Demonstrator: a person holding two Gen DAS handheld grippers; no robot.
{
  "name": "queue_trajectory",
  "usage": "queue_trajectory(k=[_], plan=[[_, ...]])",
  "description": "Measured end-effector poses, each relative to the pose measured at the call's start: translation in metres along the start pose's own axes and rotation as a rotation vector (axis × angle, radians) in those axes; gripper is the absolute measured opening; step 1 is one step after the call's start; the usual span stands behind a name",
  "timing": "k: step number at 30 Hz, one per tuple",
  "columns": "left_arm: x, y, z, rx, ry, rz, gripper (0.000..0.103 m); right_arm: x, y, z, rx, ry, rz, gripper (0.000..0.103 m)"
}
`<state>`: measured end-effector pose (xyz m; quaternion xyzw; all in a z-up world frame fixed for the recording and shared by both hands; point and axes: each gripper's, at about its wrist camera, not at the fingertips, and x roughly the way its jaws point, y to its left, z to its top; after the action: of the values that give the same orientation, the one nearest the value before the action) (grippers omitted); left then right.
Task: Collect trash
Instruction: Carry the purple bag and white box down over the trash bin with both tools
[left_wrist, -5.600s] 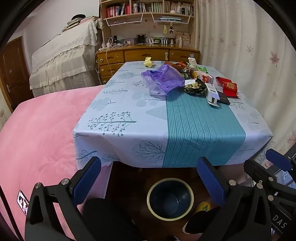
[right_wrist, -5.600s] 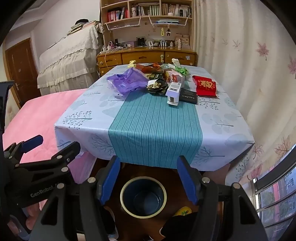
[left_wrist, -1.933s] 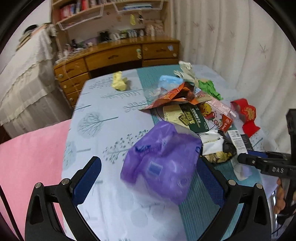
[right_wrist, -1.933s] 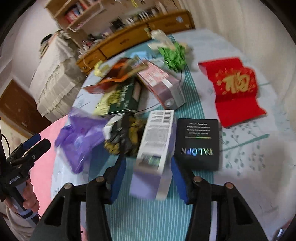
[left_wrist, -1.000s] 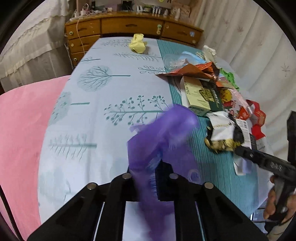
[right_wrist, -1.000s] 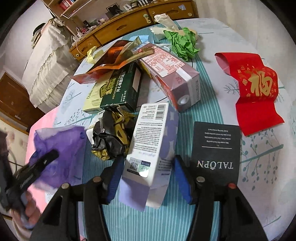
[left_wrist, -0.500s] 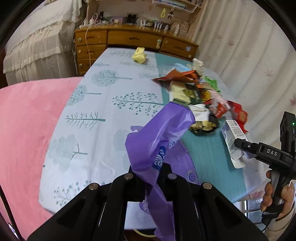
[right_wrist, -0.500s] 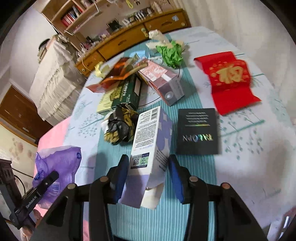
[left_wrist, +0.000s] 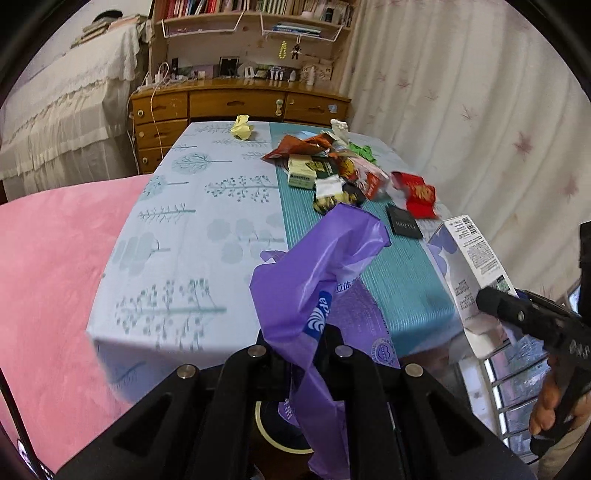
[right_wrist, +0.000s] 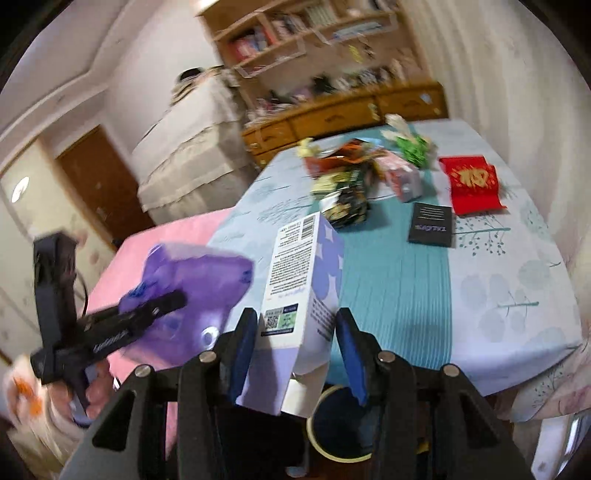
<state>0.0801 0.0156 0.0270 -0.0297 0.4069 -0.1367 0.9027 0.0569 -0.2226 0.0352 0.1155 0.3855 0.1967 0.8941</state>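
Both pieces of trash have been lifted off the table since the frames of 1.9 s ago, when the purple bag and the carton lay among the litter, and both grippers have been drawn back past the table's near edge.

From the left wrist view, the left gripper (left_wrist: 295, 343) is seen clenched on the purple plastic bag (left_wrist: 325, 266), which is held up in front of the table's near edge and hangs down over the round bin (left_wrist: 275, 441) on the floor below. Farther along the teal stripe of the table (left_wrist: 177, 236), toward its far end, 1 heap of wrappers and boxes (left_wrist: 328, 173) is left, with a black card (left_wrist: 404, 223), a red envelope (left_wrist: 417, 194) and a yellow crumpled paper (left_wrist: 242, 127) near the far edge.

From the right wrist view, which is blurred, the right gripper (right_wrist: 295, 354) is seen grasping the white and lilac carton (right_wrist: 303, 288) between its blue pads, just above the bin's rim (right_wrist: 321, 402).

By judgement, the task is at an early stage: 2 items are held over the bin and not yet dropped, while most of the litter remains on the table.
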Motion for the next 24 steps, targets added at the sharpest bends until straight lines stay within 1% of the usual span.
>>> queue_trajectory(k=[3, 4, 8, 11, 14, 18, 20, 24], plan=[[-0.002, -0.009, -0.03, 0.021, -0.004, 0.004, 0.005, -0.004, 0.018, -0.031, -0.059, 0.005, 0.003, 0.044], [0.0, -0.013, -0.042, 0.028, 0.007, 0.004, 0.005, -0.003, 0.022, -0.046, -0.08, 0.02, 0.005, 0.044], [0.015, -0.02, -0.076, 0.034, 0.056, -0.013, 0.005, 0.015, 0.034, -0.088, -0.13, 0.092, 0.007, 0.044], [0.033, -0.023, -0.1, 0.051, 0.089, 0.008, 0.005, 0.036, 0.032, -0.115, -0.147, 0.155, -0.018, 0.044], [0.057, -0.024, -0.122, 0.066, 0.139, 0.022, 0.005, 0.061, 0.019, -0.134, -0.121, 0.227, -0.035, 0.044], [0.096, -0.018, -0.147, 0.044, 0.246, -0.027, 0.005, 0.094, 0.003, -0.153, -0.082, 0.32, -0.067, 0.045], [0.114, -0.015, -0.156, 0.026, 0.291, -0.044, 0.005, 0.112, -0.012, -0.161, -0.03, 0.367, -0.068, 0.045], [0.146, -0.011, -0.17, 0.005, 0.346, -0.045, 0.005, 0.147, -0.045, -0.181, 0.097, 0.446, -0.055, 0.045]])
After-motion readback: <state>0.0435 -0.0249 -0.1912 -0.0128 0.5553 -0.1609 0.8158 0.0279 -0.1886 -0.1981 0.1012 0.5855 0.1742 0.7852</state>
